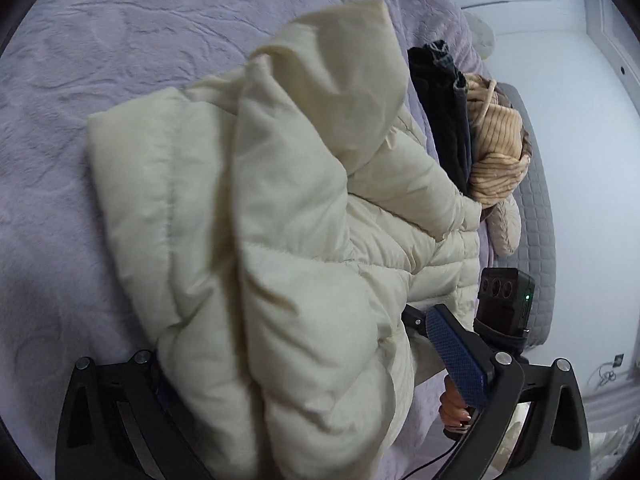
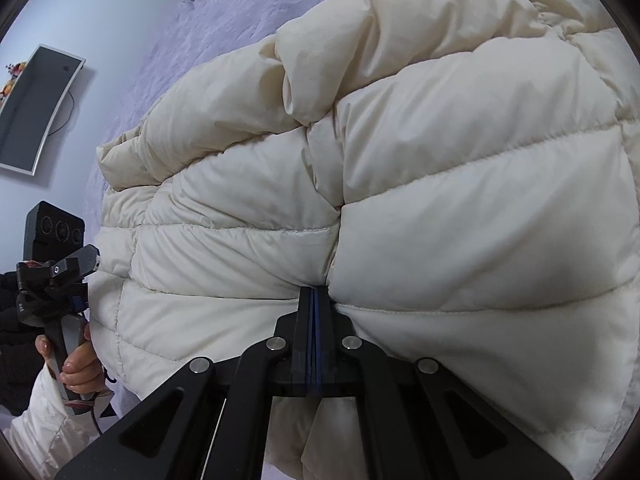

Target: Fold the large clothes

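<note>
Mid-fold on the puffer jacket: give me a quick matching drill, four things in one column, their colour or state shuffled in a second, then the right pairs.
Column one:
1. puffer jacket
2. right gripper
3. left gripper
4. bed cover

Column two:
A. lavender, spread under everything
B. jaws wide apart, jacket bulging between them
C. cream, quilted, bunched up
D. pads pressed together on a pinch of fabric

Pairs: 1-C, 2-D, 3-B, 4-A
</note>
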{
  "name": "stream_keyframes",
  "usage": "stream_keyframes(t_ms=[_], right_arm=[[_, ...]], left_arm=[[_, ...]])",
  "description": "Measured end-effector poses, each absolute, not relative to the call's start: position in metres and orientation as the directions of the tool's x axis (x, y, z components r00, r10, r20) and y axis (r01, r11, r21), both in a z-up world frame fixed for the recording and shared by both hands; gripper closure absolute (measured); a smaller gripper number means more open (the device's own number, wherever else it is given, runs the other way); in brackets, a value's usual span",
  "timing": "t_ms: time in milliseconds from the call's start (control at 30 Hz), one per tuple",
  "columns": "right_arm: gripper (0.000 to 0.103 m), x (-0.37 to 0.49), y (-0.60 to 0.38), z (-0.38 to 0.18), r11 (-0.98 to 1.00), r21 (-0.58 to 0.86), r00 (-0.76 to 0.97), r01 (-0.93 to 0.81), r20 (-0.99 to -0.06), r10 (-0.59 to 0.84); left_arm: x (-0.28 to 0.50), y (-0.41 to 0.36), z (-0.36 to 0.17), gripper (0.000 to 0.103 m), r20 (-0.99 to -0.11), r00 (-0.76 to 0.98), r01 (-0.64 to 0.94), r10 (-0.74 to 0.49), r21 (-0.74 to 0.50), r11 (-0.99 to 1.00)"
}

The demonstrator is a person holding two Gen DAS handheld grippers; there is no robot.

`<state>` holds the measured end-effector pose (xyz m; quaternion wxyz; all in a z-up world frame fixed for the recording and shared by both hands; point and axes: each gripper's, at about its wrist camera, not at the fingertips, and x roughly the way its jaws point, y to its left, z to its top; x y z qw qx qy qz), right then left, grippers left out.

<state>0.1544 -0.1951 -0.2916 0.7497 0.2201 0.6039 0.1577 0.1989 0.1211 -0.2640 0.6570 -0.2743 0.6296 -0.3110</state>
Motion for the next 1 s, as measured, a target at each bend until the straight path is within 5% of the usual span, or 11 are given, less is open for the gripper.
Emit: stream_keyframes(t_ms=[33, 67, 133, 200, 400, 700, 833, 1000], right_arm=[[0.103, 0.154, -0.198, -0.293, 0.846, 0.532, 0.222, 0.037, -0.829, 0.512], [0.103, 0.155, -0.201, -0.294, 0.837, 0.545, 0.224, 0.046, -0.822, 0.523], [0.103, 0.155, -0.205, -0.298, 0.819, 0.57, 0.226, 0.061, -0.808, 0.545], [0.103, 0.155, -0.209, -0.301, 0.803, 0.591, 0.227, 0.076, -0.794, 0.563], [0.103, 0.163, -0.212, -0.315, 0.727, 0.677, 0.227, 0.115, -0.73, 0.645], [0.103, 0.176, -0.214, -0.328, 0.664, 0.735, 0.196, 0.138, -0.678, 0.709], [0.102, 0.179, -0.227, -0.301, 0.697, 0.709, 0.164, 0.105, -0.703, 0.691], [0.102, 0.182, -0.277, -0.243, 0.713, 0.701, 0.328, 0.015, -0.677, 0.659]], left_arm=[[0.199, 0.114, -0.263, 0.012, -0.678, 0.009, 0.087, -0.735, -0.732, 0.676], [0.2, 0.107, -0.261, 0.037, -0.703, 0.003, 0.11, -0.711, -0.706, 0.699], [0.2, 0.095, -0.257, 0.064, -0.725, -0.015, 0.139, -0.688, -0.683, 0.717], [0.196, 0.089, -0.242, 0.078, -0.72, -0.001, 0.175, -0.694, -0.683, 0.709], [0.182, 0.06, -0.179, 0.082, -0.698, 0.021, 0.246, -0.716, -0.69, 0.68], [0.159, -0.031, -0.144, 0.082, -0.824, 0.067, 0.295, -0.563, -0.523, 0.8], [0.159, -0.037, -0.138, 0.081, -0.834, 0.092, 0.284, -0.543, -0.501, 0.817], [0.155, -0.046, -0.133, 0.081, -0.854, 0.101, 0.279, -0.511, -0.468, 0.838]])
